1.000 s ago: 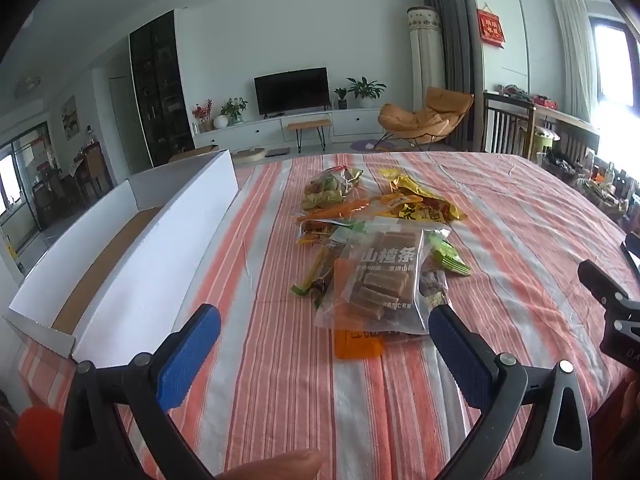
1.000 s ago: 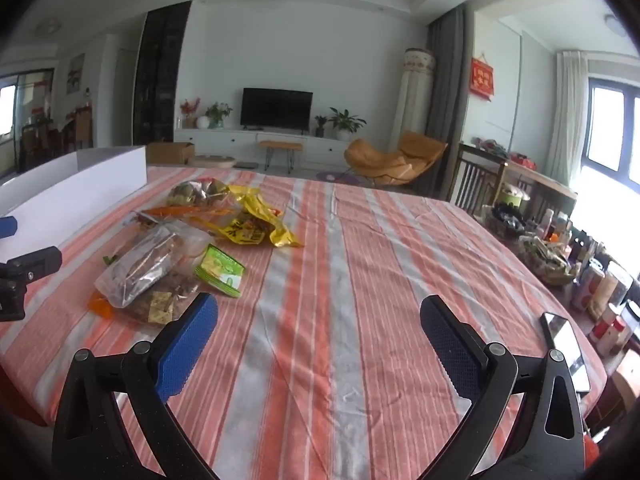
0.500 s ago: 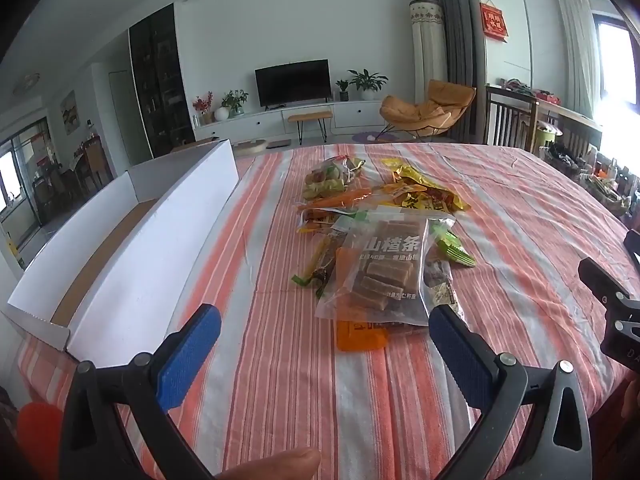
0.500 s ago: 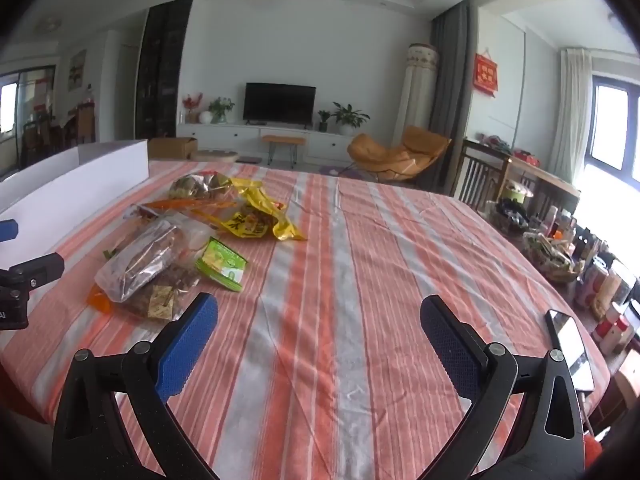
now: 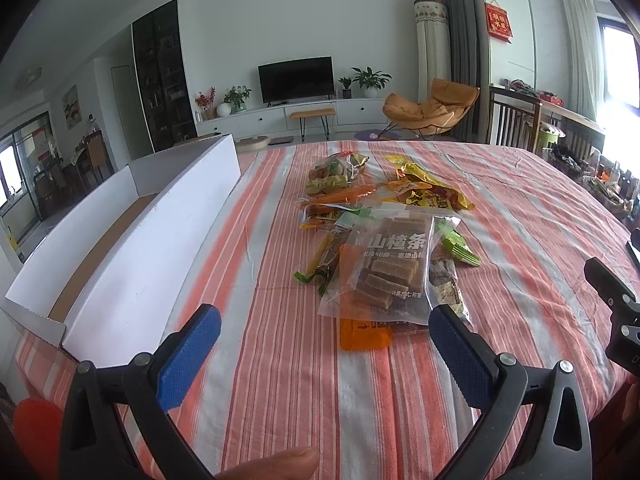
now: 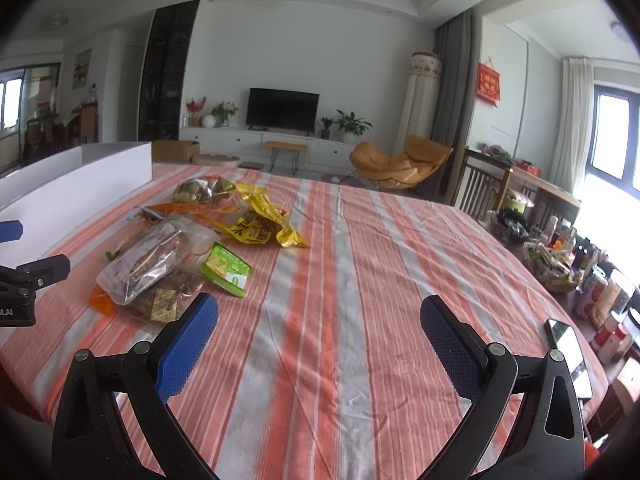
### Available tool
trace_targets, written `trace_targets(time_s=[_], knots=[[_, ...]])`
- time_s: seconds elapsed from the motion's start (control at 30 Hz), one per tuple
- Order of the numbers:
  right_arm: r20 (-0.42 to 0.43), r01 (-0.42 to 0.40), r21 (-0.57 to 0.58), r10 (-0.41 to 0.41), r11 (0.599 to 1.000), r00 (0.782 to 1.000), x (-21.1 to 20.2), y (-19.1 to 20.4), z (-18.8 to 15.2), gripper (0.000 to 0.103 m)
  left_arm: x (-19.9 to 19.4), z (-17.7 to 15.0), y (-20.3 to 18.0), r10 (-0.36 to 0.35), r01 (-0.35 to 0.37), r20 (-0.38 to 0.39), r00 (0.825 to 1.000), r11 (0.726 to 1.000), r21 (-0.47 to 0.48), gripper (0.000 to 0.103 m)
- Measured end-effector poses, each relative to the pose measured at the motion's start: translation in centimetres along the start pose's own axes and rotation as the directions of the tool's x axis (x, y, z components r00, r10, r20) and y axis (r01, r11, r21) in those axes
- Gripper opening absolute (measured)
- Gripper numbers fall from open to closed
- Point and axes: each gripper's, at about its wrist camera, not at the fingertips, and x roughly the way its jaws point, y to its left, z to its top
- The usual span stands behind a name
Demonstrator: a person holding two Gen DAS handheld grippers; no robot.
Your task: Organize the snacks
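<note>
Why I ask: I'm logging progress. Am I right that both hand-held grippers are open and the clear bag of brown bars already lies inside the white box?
Not quite. Both grippers are open, but the left wrist view shows the clear bag of brown bars on the snack pile on the striped tablecloth, outside the white box.

Bright daylight from blown-out right-hand windows (image 6: 614,142); sharp focus, heavy fisheye curvature, dark corners.

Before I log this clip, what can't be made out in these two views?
- Orange flat packet: left wrist view, mostly buried under the clear bag of brown bars; label unreadable.
- Long white cardboard box: its near wall hides most of the floor, so contents cannot be told.
- Black phone: right wrist view, partly behind the gripper's fingers.
- Bottles beside the table: right wrist view, too small and distorted to identify.
</note>
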Motion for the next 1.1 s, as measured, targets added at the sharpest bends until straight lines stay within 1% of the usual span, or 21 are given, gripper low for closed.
trace_targets(time_s=[1.1], knots=[[-0.008,-0.007,-0.017,0.007,1.0,1.0,0.41,0.37,-0.16,0.102,0.47,-0.09,0.18,0.008,-0.008,-0.012,1.0,1.0,-0.001,0.103]])
